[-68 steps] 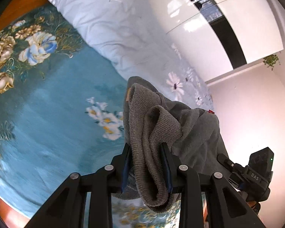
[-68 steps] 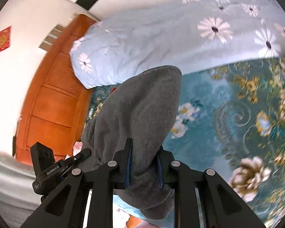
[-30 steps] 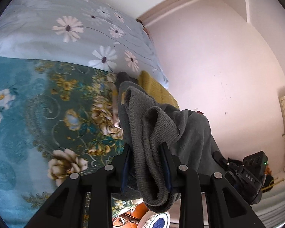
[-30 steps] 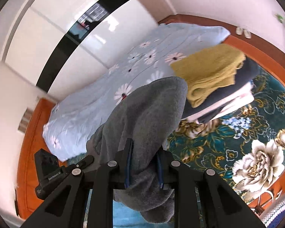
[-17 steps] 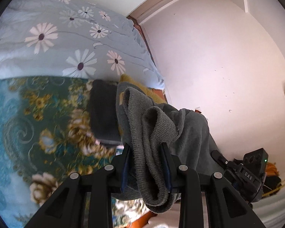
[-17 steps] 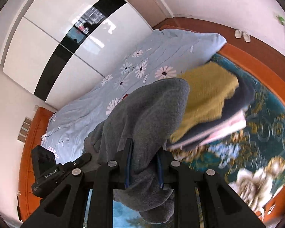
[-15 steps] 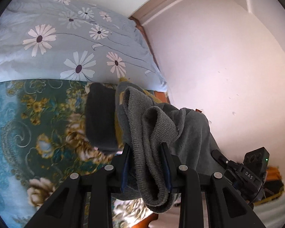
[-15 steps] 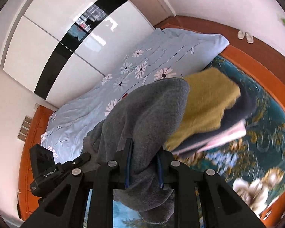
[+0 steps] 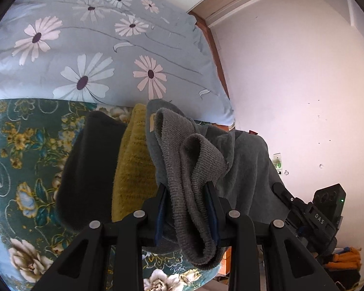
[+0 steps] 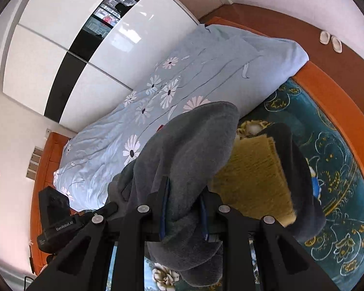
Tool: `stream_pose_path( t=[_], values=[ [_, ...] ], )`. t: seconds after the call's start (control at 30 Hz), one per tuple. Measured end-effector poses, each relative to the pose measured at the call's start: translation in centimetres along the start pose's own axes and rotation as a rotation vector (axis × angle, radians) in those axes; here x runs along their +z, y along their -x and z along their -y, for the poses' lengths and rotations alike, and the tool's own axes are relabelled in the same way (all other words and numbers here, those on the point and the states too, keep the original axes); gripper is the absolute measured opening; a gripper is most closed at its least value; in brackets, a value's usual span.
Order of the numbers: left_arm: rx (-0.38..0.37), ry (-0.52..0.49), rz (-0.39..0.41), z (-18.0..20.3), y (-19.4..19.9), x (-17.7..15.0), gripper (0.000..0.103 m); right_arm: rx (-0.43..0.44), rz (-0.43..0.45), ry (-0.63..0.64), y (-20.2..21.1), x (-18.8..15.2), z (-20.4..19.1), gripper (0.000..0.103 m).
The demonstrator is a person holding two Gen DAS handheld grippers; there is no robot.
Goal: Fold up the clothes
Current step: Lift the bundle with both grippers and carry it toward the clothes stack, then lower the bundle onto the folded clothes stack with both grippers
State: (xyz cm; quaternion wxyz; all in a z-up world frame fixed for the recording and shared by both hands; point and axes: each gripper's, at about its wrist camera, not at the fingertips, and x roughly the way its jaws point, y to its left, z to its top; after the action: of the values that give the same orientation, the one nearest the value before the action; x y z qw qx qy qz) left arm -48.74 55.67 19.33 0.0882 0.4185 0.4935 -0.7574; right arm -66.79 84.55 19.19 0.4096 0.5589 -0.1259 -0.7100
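A folded grey sweater [image 9: 242, 167] hangs between both grippers above the bed. My left gripper [image 9: 186, 213] is shut on its ribbed edge [image 9: 191, 169]. My right gripper [image 10: 183, 215] is shut on the other end of the grey sweater [image 10: 189, 150]. Just beyond and below the sweater lies a stack of folded clothes, with a mustard-yellow knit [image 9: 133, 165] [image 10: 254, 169] on top of a dark garment [image 9: 89, 165] [image 10: 300, 177]. The right gripper's body [image 9: 322, 215] shows at the right of the left wrist view, and the left gripper's body [image 10: 58, 220] at the left of the right wrist view.
The stack sits on a teal floral bedspread [image 9: 16, 160] [image 10: 337, 169]. A light-blue daisy duvet [image 9: 84, 55] [image 10: 182, 92] lies rolled behind it. The orange bed frame [image 10: 347, 101], a pink wall [image 9: 291, 84] and white wardrobe doors [image 10: 84, 36] surround the bed. Slippers [image 10: 331, 41] lie on the floor.
Both grippers have carried the grey sweater sideways along the bed to the stack of folded clothes, which now lies close under it. The grip on both ends is unchanged.
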Motion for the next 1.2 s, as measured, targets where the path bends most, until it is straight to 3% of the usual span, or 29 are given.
stream_pose_path(
  t=[0.17,0.27,0.33,0.43,0.53,0.63,0.7,0.8,0.87,1.07,1.2],
  values=[
    [0.042,0.069,-0.061,-3.3,-3.3,-1.2,0.033,-0.078,-0.091,-0.062,-3.9,-1.4,5.1,0.023],
    [0.056,0.109,-0.093,-5.1,-5.0,-1.8,0.033,-0.042,-0.092,-0.128,-4.3,-2.3,7.4,0.024],
    [0.027,0.124,-0.095,-5.4,-4.7,-1.9,0.034,-0.022,-0.093,-0.137,-4.0,-2.5,7.7,0.024],
    [0.046,0.088,-0.093,-4.2,-3.3,-1.7,0.035,-0.049,-0.092,-0.050,-2.5,-2.1,6.1,0.027],
    [0.067,0.012,-0.032,-2.6,-0.6,-1.5,0.035,-0.112,-0.043,0.055,-0.6,-1.0,3.8,0.028],
    [0.022,-0.066,0.026,-0.3,1.5,-2.0,0.035,-0.098,-0.020,0.127,-0.2,-0.2,1.1,0.028],
    [0.005,-0.122,0.022,1.1,1.5,-2.6,0.035,-0.073,-0.030,0.181,-1.3,-0.3,-0.8,0.029],
    [0.050,-0.246,-0.029,3.0,-0.1,-3.5,0.037,-0.087,-0.075,0.242,-4.2,-0.6,-2.6,0.029],
    [0.132,-0.282,-0.045,2.8,-1.8,-3.7,0.036,-0.121,-0.100,0.230,-6.1,-0.4,-2.3,0.029],
    [0.202,-0.233,-0.073,0.4,-4.8,-3.1,0.036,-0.193,-0.175,0.158,-9.5,0.5,-0.5,0.028],
    [0.122,-0.207,-0.055,1.3,-2.6,-3.1,0.036,-0.187,-0.125,0.202,-7.3,0.4,-2.5,0.029]
  ],
)
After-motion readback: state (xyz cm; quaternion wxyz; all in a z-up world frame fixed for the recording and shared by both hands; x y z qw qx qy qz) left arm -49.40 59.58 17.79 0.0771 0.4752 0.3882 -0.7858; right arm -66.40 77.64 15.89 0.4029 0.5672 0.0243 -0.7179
